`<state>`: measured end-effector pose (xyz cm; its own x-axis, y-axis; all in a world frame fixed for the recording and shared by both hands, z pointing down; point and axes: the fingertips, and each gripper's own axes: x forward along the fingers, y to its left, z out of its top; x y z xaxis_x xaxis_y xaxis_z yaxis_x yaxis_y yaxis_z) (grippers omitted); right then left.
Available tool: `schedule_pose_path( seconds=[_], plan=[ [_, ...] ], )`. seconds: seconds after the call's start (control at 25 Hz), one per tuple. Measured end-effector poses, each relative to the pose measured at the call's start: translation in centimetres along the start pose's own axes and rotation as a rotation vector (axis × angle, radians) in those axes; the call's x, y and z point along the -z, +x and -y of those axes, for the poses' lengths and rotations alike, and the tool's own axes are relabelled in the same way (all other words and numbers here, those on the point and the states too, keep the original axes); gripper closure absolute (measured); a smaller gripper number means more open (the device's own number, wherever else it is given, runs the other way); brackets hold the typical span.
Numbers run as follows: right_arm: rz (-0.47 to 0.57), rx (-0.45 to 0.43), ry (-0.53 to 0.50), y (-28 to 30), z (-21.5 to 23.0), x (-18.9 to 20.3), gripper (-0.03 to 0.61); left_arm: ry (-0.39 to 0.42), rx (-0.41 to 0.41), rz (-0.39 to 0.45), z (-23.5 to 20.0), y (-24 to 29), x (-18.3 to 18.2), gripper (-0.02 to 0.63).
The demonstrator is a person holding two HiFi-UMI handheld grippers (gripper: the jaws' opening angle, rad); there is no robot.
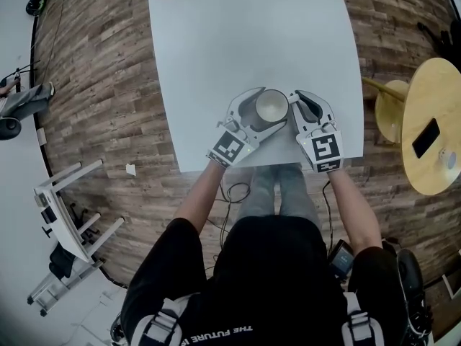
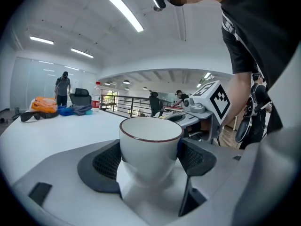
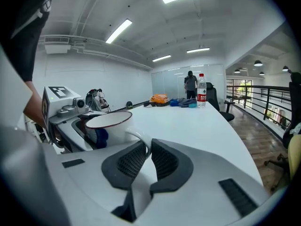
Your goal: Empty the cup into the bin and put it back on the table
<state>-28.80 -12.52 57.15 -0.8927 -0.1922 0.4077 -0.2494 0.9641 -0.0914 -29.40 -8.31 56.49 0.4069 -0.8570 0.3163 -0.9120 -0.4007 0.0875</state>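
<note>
Pictured upright on the white table (image 1: 216,49), close to its near edge and about midway along it: a white cup (image 1: 271,108) with a thin dark-red rim. Pinched at the handle (image 3: 141,138) by the right gripper (image 3: 146,157), pads (image 3: 129,161) drawn nearly together with only that glazed loop between them. Flanked on its round body by the left gripper (image 2: 151,160), spread wide, its own pads (image 2: 106,161) just beside the walls and, by the look of it, not squeezing. Contents impossible to judge from above; no bin in sight anywhere off the table.

Likely stiff, glossy ceramic: hard, slick under textured pads, apt to chip or shatter if dropped on the table or on the wooden floor (image 1: 108,85) beyond it. Probably of modest weight, yet prone to swing about a handle-only pinch once tipped. Best taken firmly at the handle close to the wall, or across the body below the rim, and tilted slowly.
</note>
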Motion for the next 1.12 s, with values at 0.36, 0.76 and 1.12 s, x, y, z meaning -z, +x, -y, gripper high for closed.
schedule_pose_path(
  seconds=[0.36,0.76,1.12],
  plan=[
    [0.137,0.057,0.187,-8.4,-1.9,-8.1,0.531,0.032,0.041,0.187,4.7,-4.3,-12.3,0.244],
    [0.199,0.401,0.188,-24.7,0.9,-9.9,0.531,0.054,0.364,0.201,17.1,-0.9,-19.5,0.245],
    [0.188,0.850,0.305,-45.6,3.1,-1.4,0.531,0.143,0.842,0.163,36.9,6.1,-20.2,0.245]
  ],
)
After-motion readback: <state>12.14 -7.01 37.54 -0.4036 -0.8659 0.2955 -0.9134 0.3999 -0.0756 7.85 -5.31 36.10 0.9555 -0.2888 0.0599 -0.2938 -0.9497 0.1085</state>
